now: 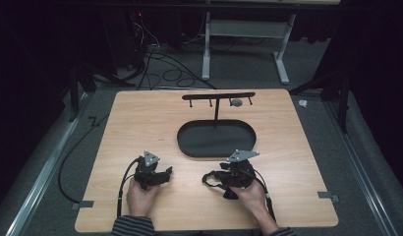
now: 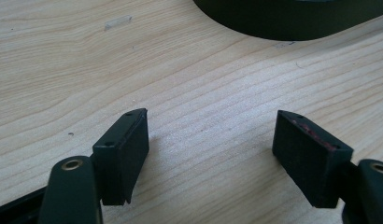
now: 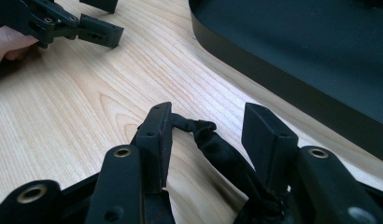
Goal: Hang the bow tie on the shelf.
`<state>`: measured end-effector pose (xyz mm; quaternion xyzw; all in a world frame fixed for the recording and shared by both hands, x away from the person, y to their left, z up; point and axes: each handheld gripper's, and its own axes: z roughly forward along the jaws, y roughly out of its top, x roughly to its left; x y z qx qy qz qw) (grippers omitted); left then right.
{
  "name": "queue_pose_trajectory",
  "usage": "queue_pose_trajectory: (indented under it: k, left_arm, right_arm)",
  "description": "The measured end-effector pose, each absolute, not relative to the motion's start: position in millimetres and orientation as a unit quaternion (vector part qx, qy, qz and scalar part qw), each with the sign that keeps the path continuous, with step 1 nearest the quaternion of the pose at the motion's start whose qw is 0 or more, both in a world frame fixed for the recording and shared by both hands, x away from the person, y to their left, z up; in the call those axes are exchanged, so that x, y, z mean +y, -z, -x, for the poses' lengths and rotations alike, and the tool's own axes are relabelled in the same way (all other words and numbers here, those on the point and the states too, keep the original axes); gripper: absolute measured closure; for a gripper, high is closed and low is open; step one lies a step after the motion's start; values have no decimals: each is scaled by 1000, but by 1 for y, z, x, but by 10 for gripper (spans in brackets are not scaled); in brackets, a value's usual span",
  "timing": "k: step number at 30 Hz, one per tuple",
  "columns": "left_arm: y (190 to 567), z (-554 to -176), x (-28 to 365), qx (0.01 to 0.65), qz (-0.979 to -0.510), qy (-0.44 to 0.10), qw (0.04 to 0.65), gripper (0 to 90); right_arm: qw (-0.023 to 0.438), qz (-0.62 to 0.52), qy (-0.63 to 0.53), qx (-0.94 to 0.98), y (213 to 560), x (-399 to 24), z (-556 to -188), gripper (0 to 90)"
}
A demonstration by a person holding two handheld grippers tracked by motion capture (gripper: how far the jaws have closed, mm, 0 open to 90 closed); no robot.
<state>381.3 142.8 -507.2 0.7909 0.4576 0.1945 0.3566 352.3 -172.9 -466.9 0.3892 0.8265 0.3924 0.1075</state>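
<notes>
right fingers (image 3: pixel 213 140): half spread, straddling black band (image 3: pixel 227 158), unpinched, ready to lift | left fingers (image 2: pixel 213 154): spread, nothing between | tray (image 3: pixel 292 60) just beyond, likely destination

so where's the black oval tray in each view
High view: black oval tray at table centre, beyond both grippers.
Left gripper view: its dark curved wall along the top edge, right of middle.
Right gripper view: upper right corner.
Shared landmark: the light wooden table under it.

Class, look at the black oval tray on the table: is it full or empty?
Empty. The high view shows the tray's dark floor bare, with its stand's post rising from the far rim.
</notes>
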Motion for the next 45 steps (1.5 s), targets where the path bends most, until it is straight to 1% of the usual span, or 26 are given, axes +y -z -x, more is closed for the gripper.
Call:
queue_pose_trajectory:
  k: [12,24,27,29,30,34,37,45]
  left_arm:
    - [507,-381,143,457,-791,-194,357,275]
    - [507,-381,143,457,-791,-194,356,275]
    - [507,-381,143,457,-791,-194,356,275]
    - [507,-381,143,457,-791,-194,356,274]
    - [507,-381,143,457,-791,-194,356,274]
    - [507,-381,143,457,-791,-194,357,274]
    - [507,-381,143,457,-791,-194,357,274]
    - [507,-381,143,457,-791,-194,357,273]
  right_arm:
    - [93,-394,-379,832,478,-165,-362,552]
    - [81,-391,-354,846,489,-161,-370,611]
    - [78,-390,-348,849,492,-160,-370,647]
    - [86,-383,-346,852,492,-159,-370,692]
    - [86,-383,-346,852,492,-159,-370,692]
    - [96,-372,-340,858,492,-158,-368,772]
    - [96,-367,-339,861,492,-158,-367,805]
    - [100,-361,-340,863,492,-159,-366,818]
